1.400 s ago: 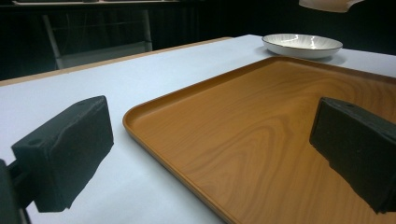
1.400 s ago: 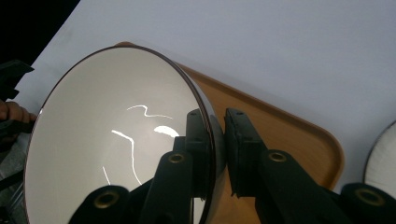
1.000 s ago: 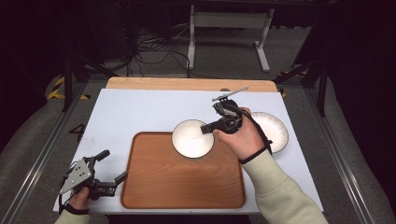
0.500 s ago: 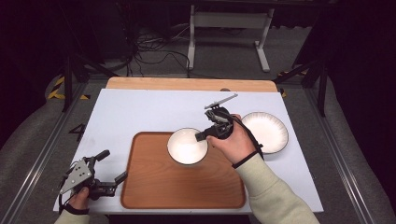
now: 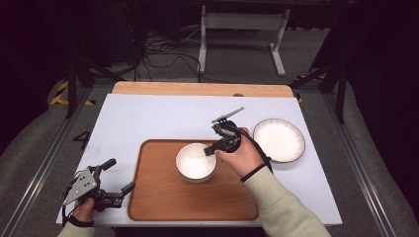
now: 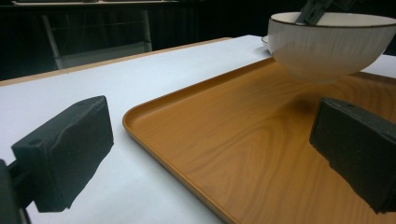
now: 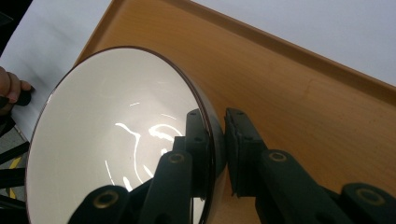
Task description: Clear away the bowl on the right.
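Bowl is cut off at the top and right edges of the left gripper view; whether its foot touches the tray is unclear there. In the right gripper view the bowl's lower rim runs off the bottom edge, and its wall hides part of the inner jaw. A fingertip is clipped at the left edge.

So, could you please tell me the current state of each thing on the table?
Bowl: empty, upright, held by its rim just above the tray.
Right tongs: shut on the bowl's rim.
Left tongs: open, holding nothing, at the tray's corner.
Tray: flat, bare.
Plate: empty, beside the tray.
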`<state>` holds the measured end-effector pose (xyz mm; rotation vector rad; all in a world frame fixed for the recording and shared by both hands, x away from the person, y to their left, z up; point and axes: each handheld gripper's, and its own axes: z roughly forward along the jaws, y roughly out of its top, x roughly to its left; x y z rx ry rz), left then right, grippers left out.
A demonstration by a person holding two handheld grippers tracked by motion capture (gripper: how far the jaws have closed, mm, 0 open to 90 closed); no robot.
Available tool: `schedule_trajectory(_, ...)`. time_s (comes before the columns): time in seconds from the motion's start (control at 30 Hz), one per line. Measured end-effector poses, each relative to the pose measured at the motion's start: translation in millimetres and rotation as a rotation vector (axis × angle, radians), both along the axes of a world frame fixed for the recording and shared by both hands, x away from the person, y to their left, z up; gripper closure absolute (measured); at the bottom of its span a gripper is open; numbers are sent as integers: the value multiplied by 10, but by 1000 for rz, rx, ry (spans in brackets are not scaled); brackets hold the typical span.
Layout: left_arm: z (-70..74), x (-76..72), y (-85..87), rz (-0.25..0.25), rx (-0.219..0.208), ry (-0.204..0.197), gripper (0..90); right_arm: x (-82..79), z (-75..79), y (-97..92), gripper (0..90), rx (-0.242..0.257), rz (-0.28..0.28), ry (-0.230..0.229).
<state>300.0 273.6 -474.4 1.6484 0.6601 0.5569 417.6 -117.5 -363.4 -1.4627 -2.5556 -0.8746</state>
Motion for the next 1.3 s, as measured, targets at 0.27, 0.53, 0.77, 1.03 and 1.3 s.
schedule_trajectory(0.27, 0, 0, 0, 0, 1, 0, 3, -7, -115, 34, 805, -11, 5, 14)
schedule_trajectory(0.53, 0, 0, -1, 0, 0, 0, 3, -13, -203, 50, 805, -19, 9, 28)
schedule_trajectory(0.77, 1, -3, -1, 1, 1, 2, 3, -20, -285, 67, 803, -27, 14, 44)
schedule_trajectory(1.03, 1, -3, -1, 1, 1, 2, 3, -24, -338, 77, 803, -34, 13, 52)
schedule_trajectory(1.3, 1, -3, 0, 0, 2, 3, 3, -23, -374, 78, 803, -35, 22, 50)
